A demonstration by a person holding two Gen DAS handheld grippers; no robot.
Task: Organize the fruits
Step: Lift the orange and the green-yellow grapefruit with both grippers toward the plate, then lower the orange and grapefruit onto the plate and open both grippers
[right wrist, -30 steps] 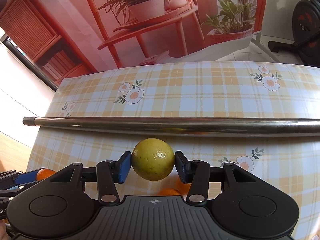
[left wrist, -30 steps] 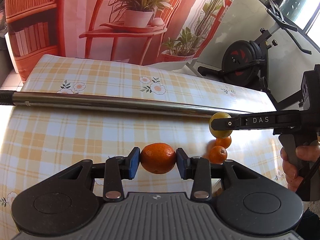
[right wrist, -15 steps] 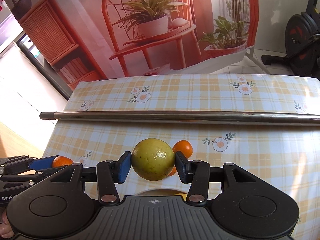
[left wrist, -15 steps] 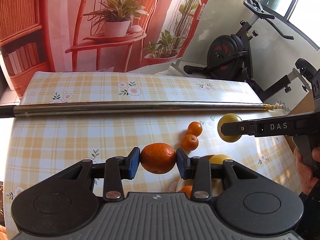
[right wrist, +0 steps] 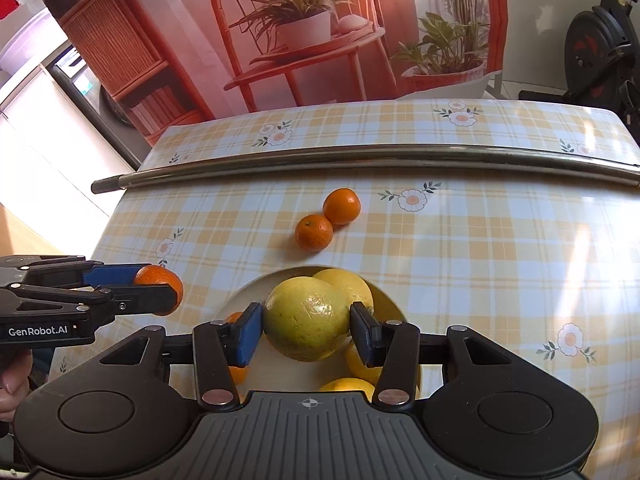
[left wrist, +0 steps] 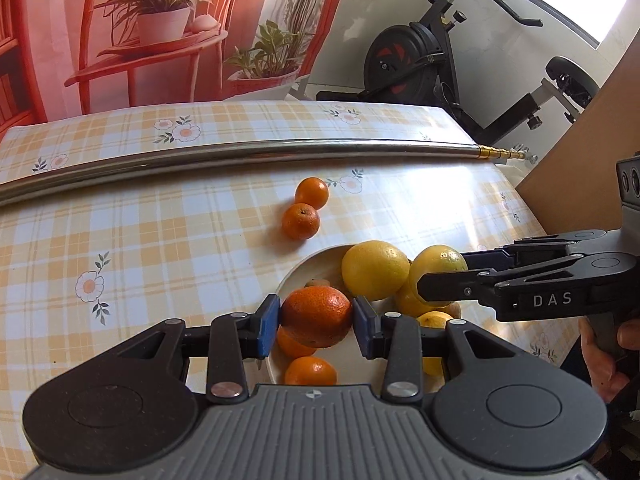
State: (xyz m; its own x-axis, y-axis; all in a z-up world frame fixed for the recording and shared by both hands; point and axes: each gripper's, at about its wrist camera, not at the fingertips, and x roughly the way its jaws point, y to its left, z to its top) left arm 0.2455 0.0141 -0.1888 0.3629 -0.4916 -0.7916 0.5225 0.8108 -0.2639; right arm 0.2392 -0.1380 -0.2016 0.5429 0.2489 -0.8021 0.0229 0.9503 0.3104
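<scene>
My left gripper (left wrist: 316, 322) is shut on an orange (left wrist: 317, 315), held above the left part of a cream plate (left wrist: 298, 268). My right gripper (right wrist: 307, 330) is shut on a yellow-green lemon (right wrist: 306, 318), also over the plate (right wrist: 248, 292). The plate holds several lemons (left wrist: 374, 269) and small oranges (left wrist: 310, 370). In the left wrist view the right gripper (left wrist: 420, 276) comes in from the right with its lemon (left wrist: 438, 264). In the right wrist view the left gripper (right wrist: 170, 286) shows at the left with the orange (right wrist: 160, 282). Two loose oranges (left wrist: 301, 220) (left wrist: 312, 193) lie on the cloth beyond the plate.
A long steel rod (left wrist: 240, 152) lies across the checked tablecloth (left wrist: 140, 232) behind the fruit. Past the table's far edge hang a printed backdrop and stands an exercise bike (left wrist: 420, 60). A brown board (left wrist: 580, 168) stands at the right. A hand (left wrist: 600, 356) grips the right tool.
Both grippers have swept across the table with their fruit, and the plate of fruit has come into view beneath them. The two loose oranges now lie farther off.
</scene>
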